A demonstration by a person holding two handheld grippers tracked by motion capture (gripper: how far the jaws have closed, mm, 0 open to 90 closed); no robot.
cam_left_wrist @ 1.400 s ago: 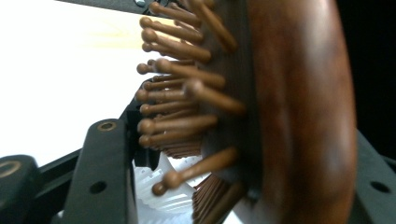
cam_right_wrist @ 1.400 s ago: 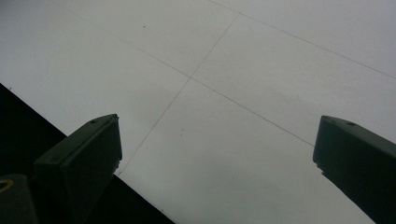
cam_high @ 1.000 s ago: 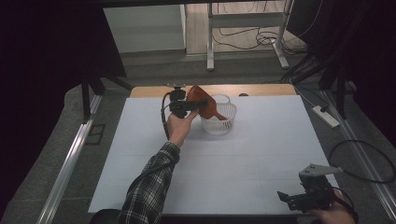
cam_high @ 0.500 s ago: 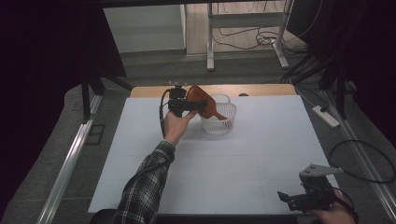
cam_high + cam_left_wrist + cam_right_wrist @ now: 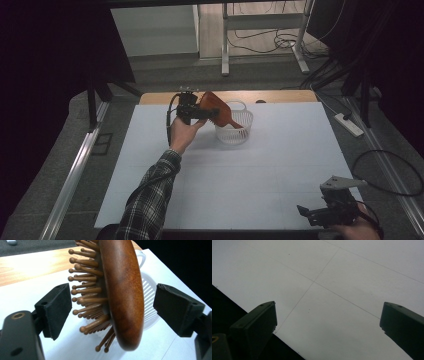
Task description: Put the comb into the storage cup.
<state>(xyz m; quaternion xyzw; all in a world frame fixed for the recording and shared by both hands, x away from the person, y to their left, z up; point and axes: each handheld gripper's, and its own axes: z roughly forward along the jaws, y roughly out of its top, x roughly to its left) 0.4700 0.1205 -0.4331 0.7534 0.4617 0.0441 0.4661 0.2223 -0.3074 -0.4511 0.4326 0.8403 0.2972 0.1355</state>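
A brown wooden hairbrush (image 5: 216, 106) leans in a small white plastic basket (image 5: 235, 131) at the back of the white table, head up and to the left. My left gripper (image 5: 212, 114) is at the brush head. In the left gripper view the brush (image 5: 123, 295) stands between the two black pads (image 5: 57, 307), bristles towards the left one, with a gap on each side. These jaws have just been opening and do not press on the brush. The basket (image 5: 150, 305) shows behind it. My right gripper (image 5: 306, 212) rests open at the table's front right corner, with nothing between its pads (image 5: 256, 322).
The white table top (image 5: 280, 165) has bare room between the basket and the front edge. A wooden strip (image 5: 280, 96) runs along its far edge. A power strip (image 5: 349, 124) and cables lie on the floor to the right. The right gripper (image 5: 328, 320) sits over the table's front edge.
The left forearm has shifted slightly; the brush and basket stay where they were. The right gripper has not moved.
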